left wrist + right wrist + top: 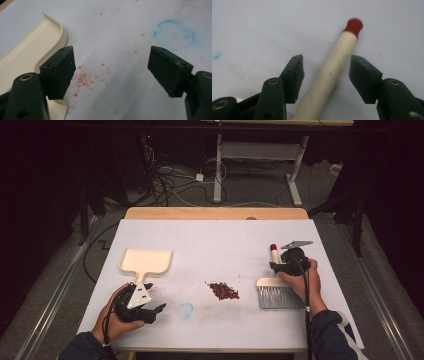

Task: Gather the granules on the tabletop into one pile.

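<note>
1. Jaws of the right gripper [325, 75] stand apart around the brush handle [329, 75], pads clear of it.
2. Left gripper [111, 72] gapes wide over bare worktop [215, 240], beside one empty cream dustpan [146, 261].
3. One brush [280, 292], one pile of red grains [223, 290]; the dustpan's handle is partly hidden.

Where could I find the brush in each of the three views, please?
High view: the brush lies right of centre, bristles toward the person, under the right gripper.
Left gripper view: not in it.
Right gripper view: its handle runs between the open jaws.
Shared landmark: the handle's red tip.
</note>
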